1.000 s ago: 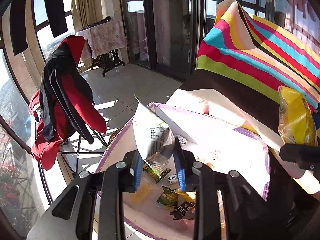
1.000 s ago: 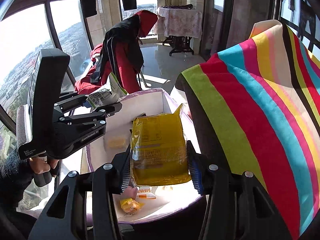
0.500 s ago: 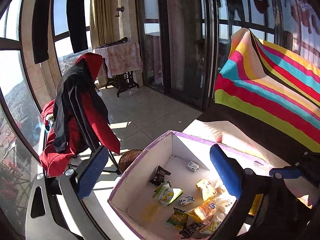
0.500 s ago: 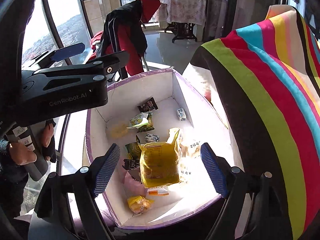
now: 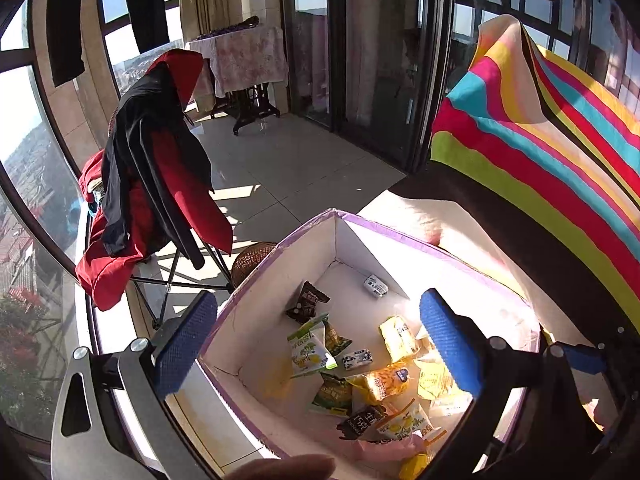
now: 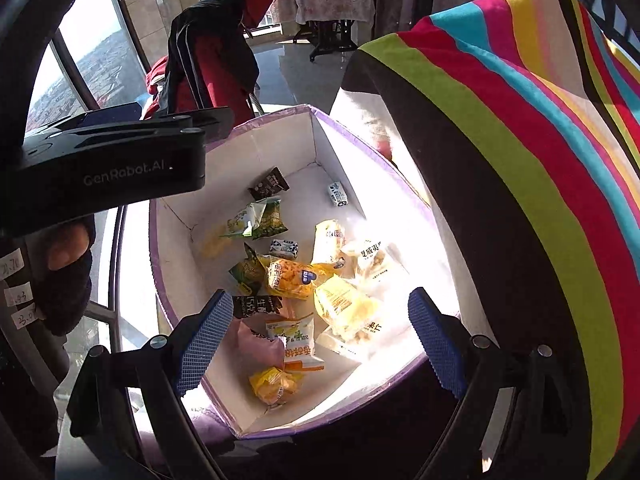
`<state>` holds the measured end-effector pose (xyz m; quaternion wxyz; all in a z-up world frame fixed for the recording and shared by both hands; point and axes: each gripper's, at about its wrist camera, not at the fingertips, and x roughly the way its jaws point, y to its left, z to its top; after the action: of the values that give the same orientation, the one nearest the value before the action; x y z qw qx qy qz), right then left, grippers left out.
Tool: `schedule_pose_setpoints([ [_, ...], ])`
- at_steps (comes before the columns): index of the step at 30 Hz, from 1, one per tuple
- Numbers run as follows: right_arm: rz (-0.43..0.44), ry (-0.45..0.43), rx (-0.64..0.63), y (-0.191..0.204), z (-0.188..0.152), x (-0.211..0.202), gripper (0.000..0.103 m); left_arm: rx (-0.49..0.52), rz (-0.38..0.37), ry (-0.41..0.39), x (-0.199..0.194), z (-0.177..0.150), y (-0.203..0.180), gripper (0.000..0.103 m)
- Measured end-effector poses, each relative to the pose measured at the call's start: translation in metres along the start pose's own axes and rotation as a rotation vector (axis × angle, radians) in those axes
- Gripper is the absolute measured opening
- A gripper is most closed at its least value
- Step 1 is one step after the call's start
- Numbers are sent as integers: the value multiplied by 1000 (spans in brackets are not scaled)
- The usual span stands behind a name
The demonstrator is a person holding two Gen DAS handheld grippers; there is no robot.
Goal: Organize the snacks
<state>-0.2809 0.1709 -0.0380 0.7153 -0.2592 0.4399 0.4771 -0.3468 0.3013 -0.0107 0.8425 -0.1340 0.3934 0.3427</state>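
A white box with a purple rim (image 5: 280,252) (image 6: 280,114) holds several snack packets. Among them are a green-and-white packet (image 5: 310,350) (image 6: 252,216), a yellow packet (image 6: 344,306) (image 5: 434,380), an orange packet (image 6: 290,278) (image 5: 386,382) and a dark packet (image 5: 308,302) (image 6: 269,184). My left gripper (image 5: 320,344) hangs open and empty above the box's left side. My right gripper (image 6: 320,340) hangs open and empty above the box's near end. The left gripper's black body (image 6: 108,164) shows in the right wrist view.
A striped cloth (image 5: 540,152) (image 6: 520,160) covers the surface right of the box. A folding chair with a red and black jacket (image 5: 152,176) (image 6: 212,60) stands on the tiled floor. A wicker basket (image 5: 252,258) sits beside the box. Windows run along the left.
Both grippers opened and let go of their packets. The green-and-white packet and the yellow packet dropped into the box. Both grippers have lifted slightly.
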Motion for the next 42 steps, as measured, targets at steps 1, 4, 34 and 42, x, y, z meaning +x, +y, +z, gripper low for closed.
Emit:
schedule_pose_setpoints([
  [1,-4,8,19,-3,-1,3,86,7,2,15,3,-3,-2,101],
  [4,-7,45,74,-12,-3,12,86,11,-13,57,13,-11,-5,101],
  [34,9,110,76,-9,-14,32,86,-2,-34,121,29,-25,-8,101],
  [42,9,121,75,-9,-15,34,86,-7,-39,127,30,-25,-9,101],
])
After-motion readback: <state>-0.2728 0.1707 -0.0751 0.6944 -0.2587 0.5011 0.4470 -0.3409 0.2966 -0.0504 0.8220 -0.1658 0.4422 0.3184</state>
